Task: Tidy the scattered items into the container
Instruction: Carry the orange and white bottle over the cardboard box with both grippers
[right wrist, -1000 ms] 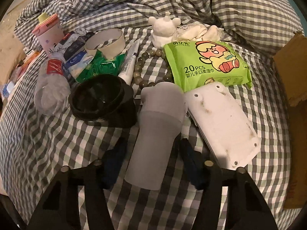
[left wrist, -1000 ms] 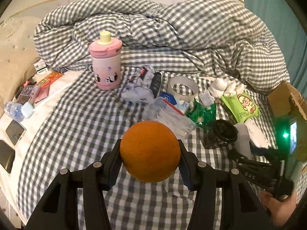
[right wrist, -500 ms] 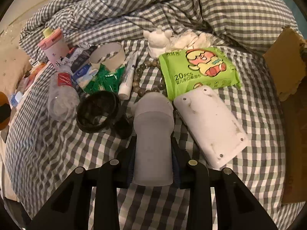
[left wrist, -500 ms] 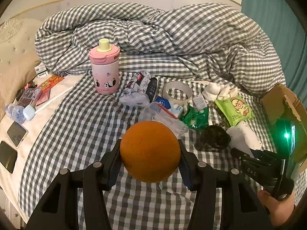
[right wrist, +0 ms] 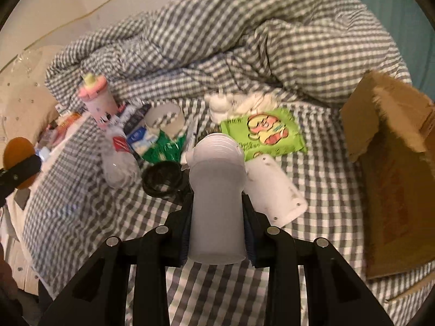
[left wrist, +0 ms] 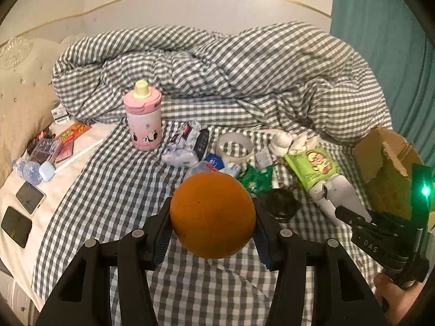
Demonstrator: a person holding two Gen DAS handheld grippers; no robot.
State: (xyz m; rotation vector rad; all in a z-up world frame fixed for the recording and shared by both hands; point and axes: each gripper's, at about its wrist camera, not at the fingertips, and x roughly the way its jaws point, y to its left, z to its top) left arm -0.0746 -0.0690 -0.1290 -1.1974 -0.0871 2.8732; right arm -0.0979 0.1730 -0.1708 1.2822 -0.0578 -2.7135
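Note:
My left gripper [left wrist: 213, 225] is shut on an orange [left wrist: 212, 214] and holds it above the checked bed cover. My right gripper [right wrist: 216, 217] is shut on a white plastic bottle [right wrist: 216, 198] and holds it lifted off the bed, left of the open cardboard box [right wrist: 394, 168]. The box also shows at the right edge of the left wrist view [left wrist: 386, 168]. The right gripper and its bottle show there too [left wrist: 342, 206]. Scattered items lie on the bed: a pink bottle [left wrist: 142, 119], a tape roll [left wrist: 235, 145], a green wipes pack [right wrist: 262, 133] and a black lid [right wrist: 161, 175].
A bunched checked duvet [left wrist: 231, 68] fills the back of the bed. A white flat device [right wrist: 274, 190] lies right of the held bottle. Phones [left wrist: 28, 198], a small water bottle and snack packs lie on the white sheet at the left. A teal curtain [left wrist: 380, 27] hangs at the right.
My right gripper closed on the white bottle and lifted it off the bed. My left gripper has risen a little with the orange.

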